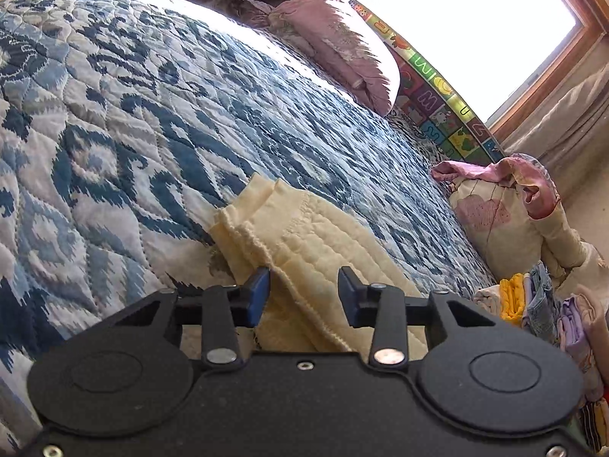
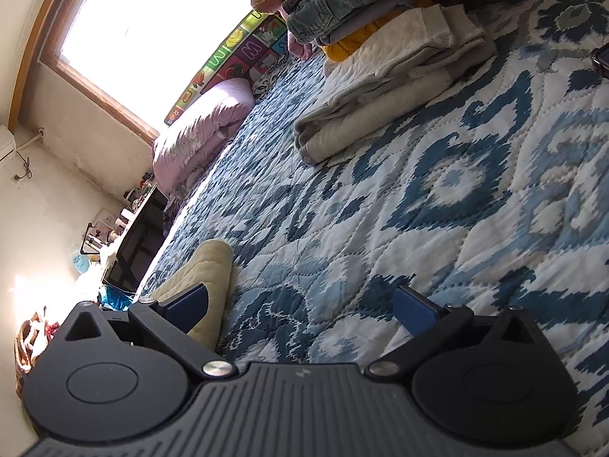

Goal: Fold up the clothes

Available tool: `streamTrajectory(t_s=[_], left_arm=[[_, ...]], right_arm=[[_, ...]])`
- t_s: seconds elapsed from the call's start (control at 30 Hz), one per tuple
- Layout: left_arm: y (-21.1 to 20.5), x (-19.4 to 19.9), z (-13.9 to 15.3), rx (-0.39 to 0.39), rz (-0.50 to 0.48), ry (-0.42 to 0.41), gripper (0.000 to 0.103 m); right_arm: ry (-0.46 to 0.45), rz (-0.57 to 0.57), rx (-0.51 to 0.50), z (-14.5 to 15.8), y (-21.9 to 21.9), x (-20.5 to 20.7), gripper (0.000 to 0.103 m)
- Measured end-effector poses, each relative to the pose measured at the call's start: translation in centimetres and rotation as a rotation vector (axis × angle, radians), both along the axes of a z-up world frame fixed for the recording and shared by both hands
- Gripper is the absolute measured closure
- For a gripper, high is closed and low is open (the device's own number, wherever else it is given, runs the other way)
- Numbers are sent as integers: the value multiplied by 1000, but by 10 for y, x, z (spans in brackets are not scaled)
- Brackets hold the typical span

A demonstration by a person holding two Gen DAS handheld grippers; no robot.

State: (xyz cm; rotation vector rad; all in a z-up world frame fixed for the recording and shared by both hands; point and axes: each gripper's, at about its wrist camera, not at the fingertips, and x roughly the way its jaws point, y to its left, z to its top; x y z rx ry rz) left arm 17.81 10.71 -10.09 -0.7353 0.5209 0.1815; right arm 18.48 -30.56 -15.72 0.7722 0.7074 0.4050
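A cream quilted garment (image 1: 304, 251) lies on the blue and white patterned quilt (image 1: 133, 133). My left gripper (image 1: 303, 295) is open, its jaws either side of the garment's stitched edge, low over it. In the right wrist view the same cream garment (image 2: 201, 285) lies at the lower left, behind the left finger. My right gripper (image 2: 304, 310) is wide open and empty over the quilt (image 2: 437, 209).
A stack of folded clothes (image 2: 380, 49) with denim on top sits at the far right of the bed; it also shows in the left wrist view (image 1: 544, 308). A pink duvet (image 1: 342, 45), a cushion (image 1: 506, 213) and an alphabet mat (image 1: 437, 95) line the window side.
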Motion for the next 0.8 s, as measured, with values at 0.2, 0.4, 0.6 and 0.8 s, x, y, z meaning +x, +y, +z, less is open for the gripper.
streamTrajectory(t_s=[0.2, 0.4, 0.6, 0.8], left_arm=[[-19, 6, 15, 40, -86, -39, 98], [-79, 1, 55, 129, -275, -181, 99], [-171, 3, 70, 238, -491, -249, 98], [-239, 9, 58, 225, -633, -254, 98]], right_arm=[[3, 2, 2, -1, -1, 1, 0], [-1, 2, 24, 1, -7, 0, 0], [-19, -24, 81, 4, -22, -3, 0], [-50, -55, 159, 4, -43, -8, 0]])
